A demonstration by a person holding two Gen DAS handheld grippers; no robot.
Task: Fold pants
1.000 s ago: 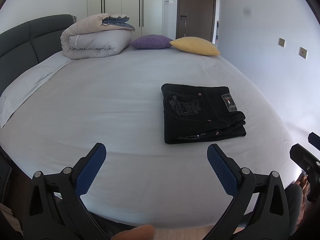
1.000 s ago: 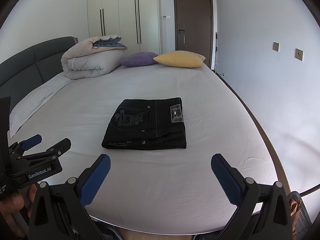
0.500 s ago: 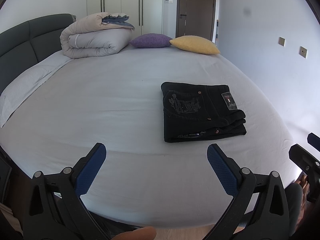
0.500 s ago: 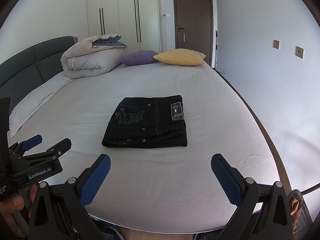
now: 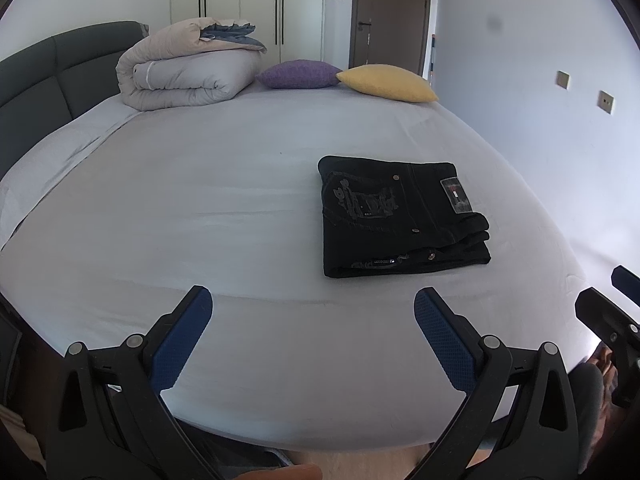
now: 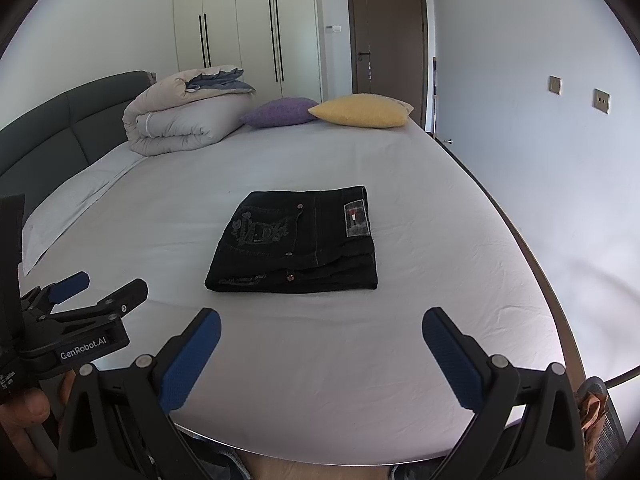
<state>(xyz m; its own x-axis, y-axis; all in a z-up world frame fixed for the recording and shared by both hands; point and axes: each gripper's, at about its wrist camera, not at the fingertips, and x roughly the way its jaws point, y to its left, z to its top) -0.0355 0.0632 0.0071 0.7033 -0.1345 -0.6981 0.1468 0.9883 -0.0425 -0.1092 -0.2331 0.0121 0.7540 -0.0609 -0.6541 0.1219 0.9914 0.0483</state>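
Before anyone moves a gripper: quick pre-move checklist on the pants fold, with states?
1. Pants folded into a compact stack: ok.
2. Stack lies flat on the bed sheet, clear of the edges: ok.
3. Left gripper open, holding nothing: ok.
4. Right gripper open, holding nothing: ok.
5. Both grippers apart from the pants: ok.
6. Layers even on the underside: cannot tell.

We see both wrist cameras looking from the foot edge of the bed [image 5: 200, 208] toward the wardrobe [image 6: 248, 32] and door [image 6: 386, 32]. Our left view sits further left, with the folded black jeans [image 5: 400, 220] right of centre. Our right view centres them; both share the duvet [image 6: 180, 120] and cushions.
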